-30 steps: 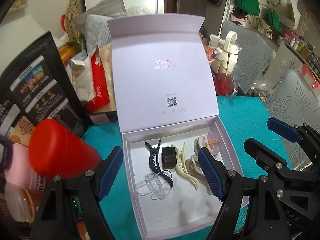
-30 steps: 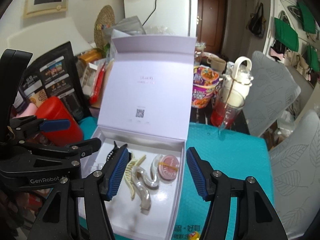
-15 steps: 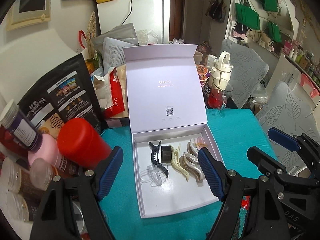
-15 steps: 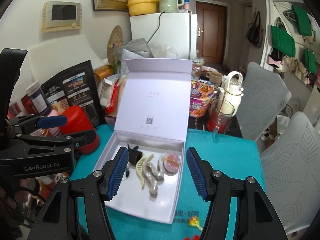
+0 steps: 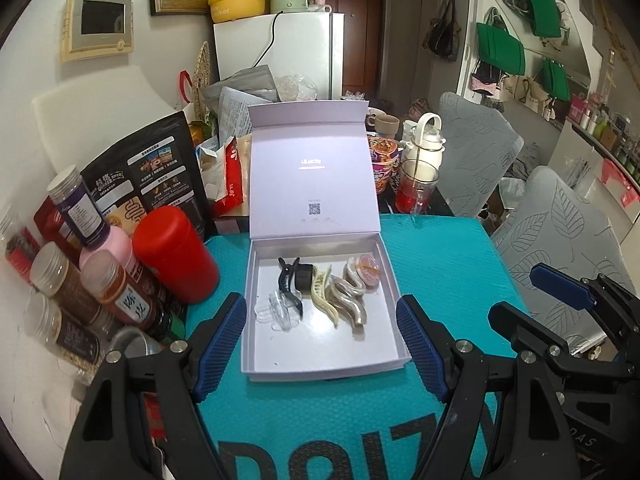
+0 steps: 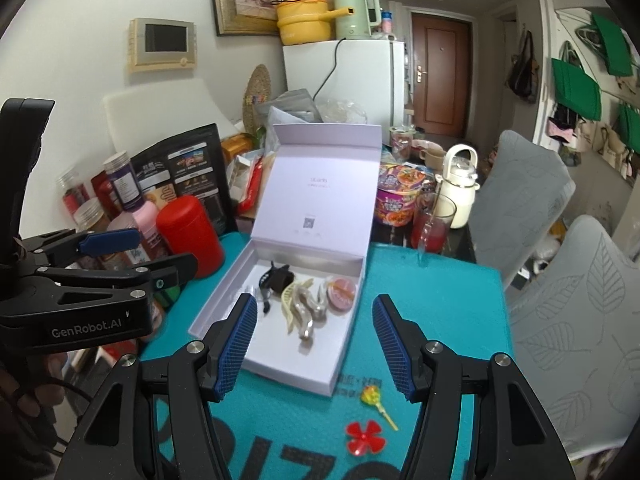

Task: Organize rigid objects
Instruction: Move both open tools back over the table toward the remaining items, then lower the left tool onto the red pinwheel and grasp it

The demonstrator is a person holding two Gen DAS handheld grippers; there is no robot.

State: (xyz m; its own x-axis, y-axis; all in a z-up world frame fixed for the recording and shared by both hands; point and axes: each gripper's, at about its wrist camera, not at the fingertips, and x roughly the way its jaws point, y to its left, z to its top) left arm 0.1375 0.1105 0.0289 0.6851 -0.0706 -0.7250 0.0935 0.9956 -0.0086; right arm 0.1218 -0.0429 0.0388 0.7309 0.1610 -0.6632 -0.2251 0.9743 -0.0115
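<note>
An open white box (image 5: 320,354) with its lid (image 5: 313,184) standing up sits on the teal mat (image 5: 436,264); it also shows in the right wrist view (image 6: 280,344). Inside lie a black claw clip (image 5: 289,280), a clear clip (image 5: 278,312), a cream clip (image 5: 322,294), pearly wavy clips (image 5: 346,298) and a pink round case (image 5: 368,270). My left gripper (image 5: 320,344) is open and empty, above the box's near edge. My right gripper (image 6: 314,346) is open and empty, also back from the box.
A red canister (image 5: 174,252) and several spice jars (image 5: 108,296) crowd the left. A black snack bag (image 5: 148,176), a noodle cup (image 5: 384,160), a glass with red drink (image 5: 414,190) and a white jug (image 5: 426,140) stand behind. A red flower toy (image 6: 364,438) and lollipop (image 6: 374,398) lie near.
Both grippers have pulled back and up from the box, so it looks smaller and farther. The clips in the box have not moved. Both stay open.
</note>
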